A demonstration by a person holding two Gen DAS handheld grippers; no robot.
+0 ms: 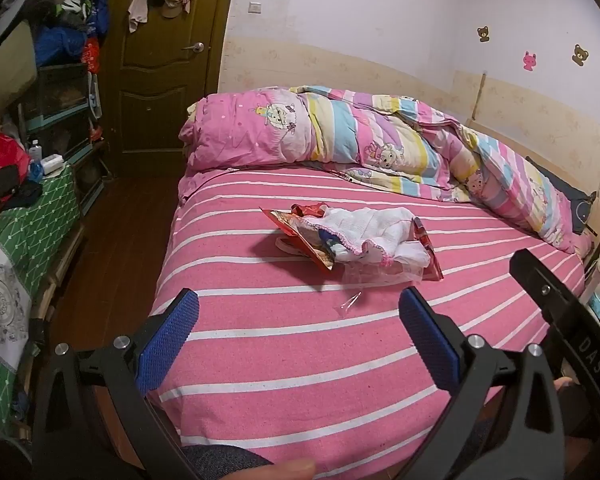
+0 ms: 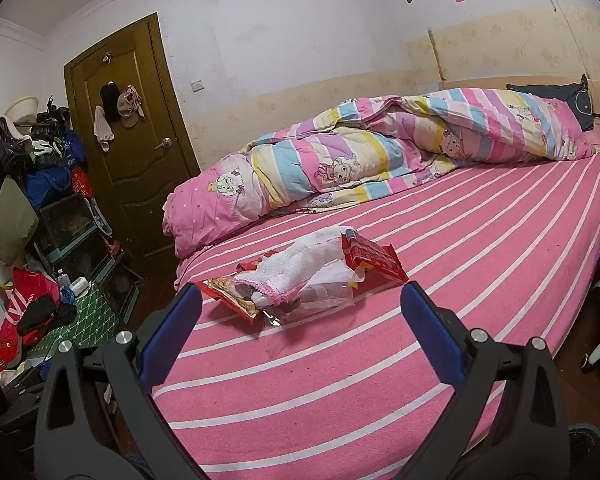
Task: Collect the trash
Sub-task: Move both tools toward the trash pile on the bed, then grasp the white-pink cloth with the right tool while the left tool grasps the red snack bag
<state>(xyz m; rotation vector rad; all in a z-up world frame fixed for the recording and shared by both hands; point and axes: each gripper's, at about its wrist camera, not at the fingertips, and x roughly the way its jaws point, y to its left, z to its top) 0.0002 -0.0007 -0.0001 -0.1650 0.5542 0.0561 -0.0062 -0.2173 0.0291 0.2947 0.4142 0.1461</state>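
Note:
A pile of trash lies in the middle of the pink striped bed (image 1: 300, 360): red snack wrappers (image 1: 300, 236), a white cloth with pink trim (image 1: 364, 236) and clear plastic film (image 1: 380, 274). A small clear scrap (image 1: 350, 304) lies nearer me. My left gripper (image 1: 298, 320) is open and empty, above the bed short of the pile. In the right wrist view the same wrappers (image 2: 374, 260), cloth (image 2: 300, 268) and film (image 2: 328, 296) lie just past my right gripper (image 2: 302, 312), which is open and empty. Part of the right gripper (image 1: 548, 292) shows in the left wrist view.
A rolled pink cartoon quilt (image 1: 340, 136) lies along the bed's far side against the wall. A brown door (image 1: 156, 60) stands at the left. A cluttered shelf (image 1: 60, 80) and a green-covered table (image 1: 28, 232) fill the left side, with wooden floor (image 1: 120, 240) between.

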